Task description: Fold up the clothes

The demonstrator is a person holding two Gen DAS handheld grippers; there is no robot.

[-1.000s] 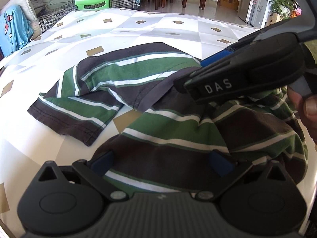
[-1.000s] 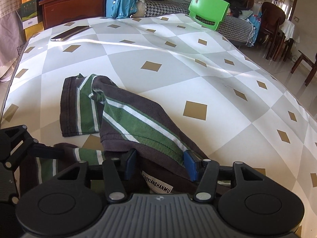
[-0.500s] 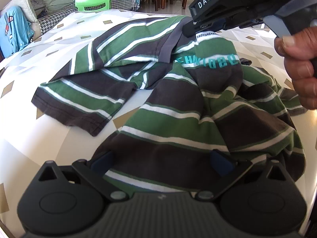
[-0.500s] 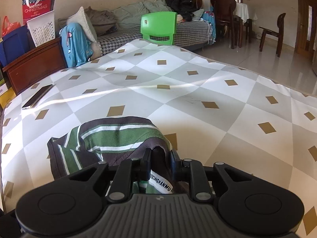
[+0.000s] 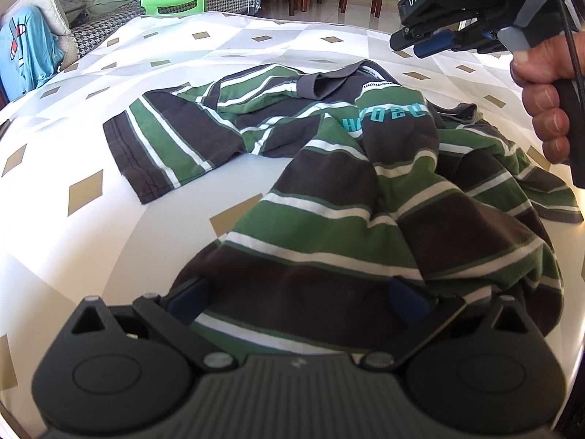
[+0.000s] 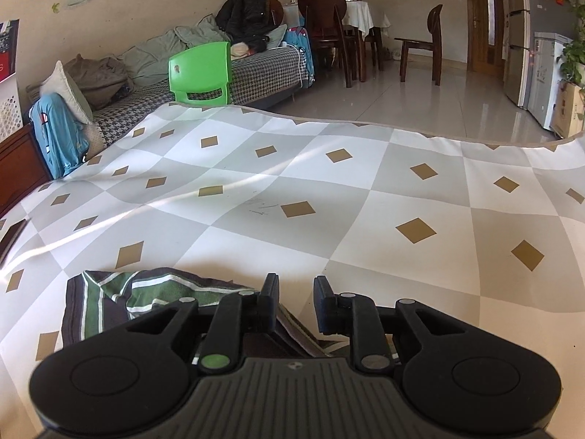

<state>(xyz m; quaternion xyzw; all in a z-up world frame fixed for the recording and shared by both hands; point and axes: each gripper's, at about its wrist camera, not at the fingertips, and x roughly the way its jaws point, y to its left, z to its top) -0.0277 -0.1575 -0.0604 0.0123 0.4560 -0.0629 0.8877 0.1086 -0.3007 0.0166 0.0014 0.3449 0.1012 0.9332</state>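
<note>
Nearest us, our left gripper (image 5: pixel 298 298) rests jaws wide on the hem of the striped shirt (image 5: pixel 329 226), fabric lying between the pads, not pinched. The shirt sprawls rumpled on the checked tablecloth (image 5: pixel 109 241), collar (image 5: pixel 329 82) now dropped back on the heap. Further off, our right gripper (image 6: pixel 295 303) hangs above it, jaws just reopened a little, nothing between them: collar released half a second after lifting. We judge a re-grasp comes next; spreading is unfinished.

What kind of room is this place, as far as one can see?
Most likely a home living and dining room: a sofa piled with clothes and cushions, wooden dining chairs beside a clothed table, and a refrigerator.
</note>
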